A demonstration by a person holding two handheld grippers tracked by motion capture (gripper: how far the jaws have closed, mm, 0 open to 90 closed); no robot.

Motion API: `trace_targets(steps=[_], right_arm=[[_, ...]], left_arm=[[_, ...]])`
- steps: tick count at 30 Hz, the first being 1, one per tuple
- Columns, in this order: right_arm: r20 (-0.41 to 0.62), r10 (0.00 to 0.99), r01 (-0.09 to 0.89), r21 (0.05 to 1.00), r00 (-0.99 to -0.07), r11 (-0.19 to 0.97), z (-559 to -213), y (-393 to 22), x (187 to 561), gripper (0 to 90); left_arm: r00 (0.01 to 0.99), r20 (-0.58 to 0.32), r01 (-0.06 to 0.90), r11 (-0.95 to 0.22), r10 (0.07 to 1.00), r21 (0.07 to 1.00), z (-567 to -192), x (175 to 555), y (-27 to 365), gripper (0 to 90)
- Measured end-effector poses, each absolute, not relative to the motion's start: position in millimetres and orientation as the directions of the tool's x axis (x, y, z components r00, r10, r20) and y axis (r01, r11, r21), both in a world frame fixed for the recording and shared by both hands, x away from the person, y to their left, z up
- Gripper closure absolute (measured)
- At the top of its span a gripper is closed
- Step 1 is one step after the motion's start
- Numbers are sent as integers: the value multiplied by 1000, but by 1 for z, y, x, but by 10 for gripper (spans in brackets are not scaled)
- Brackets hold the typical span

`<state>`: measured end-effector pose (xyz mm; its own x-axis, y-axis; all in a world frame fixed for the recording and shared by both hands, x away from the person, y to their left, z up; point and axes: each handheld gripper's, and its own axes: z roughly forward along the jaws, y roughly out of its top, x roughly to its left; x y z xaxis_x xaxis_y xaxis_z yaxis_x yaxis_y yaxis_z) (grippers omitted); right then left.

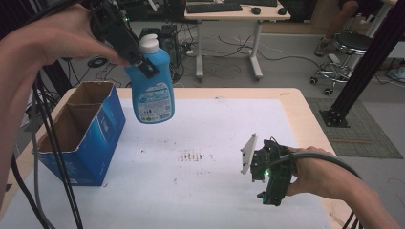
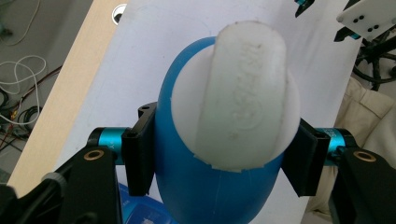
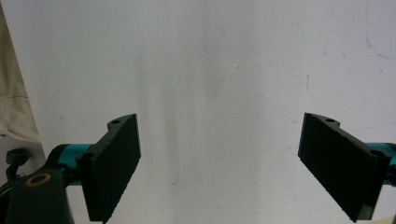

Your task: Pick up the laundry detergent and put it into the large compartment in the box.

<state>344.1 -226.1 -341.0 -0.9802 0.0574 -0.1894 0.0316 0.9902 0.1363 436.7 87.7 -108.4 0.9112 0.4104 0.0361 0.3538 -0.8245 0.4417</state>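
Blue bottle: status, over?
Left claw shut on blue bottle, held above the table. Right claw open, low. Open box beside; nothing in the way.

Open box (image 1: pixel 81 131) standing below-left of the raised left tool (image 1: pixel 125 36), bare white surface (image 1: pixel 215 138) around the right tool (image 1: pixel 267 179)

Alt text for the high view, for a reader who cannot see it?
The left gripper holds a blue bottle in the air beside an open blue box. The right gripper rests low over the white table.
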Motion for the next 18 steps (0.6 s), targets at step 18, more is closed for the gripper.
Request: trace_targets(steps=[18], right_arm=[[-190, 45, 18, 139, -981, 990, -343, -221, 345, 122]], left_arm=[[839, 68, 463, -775, 539, 430, -91, 428, 147, 376]])
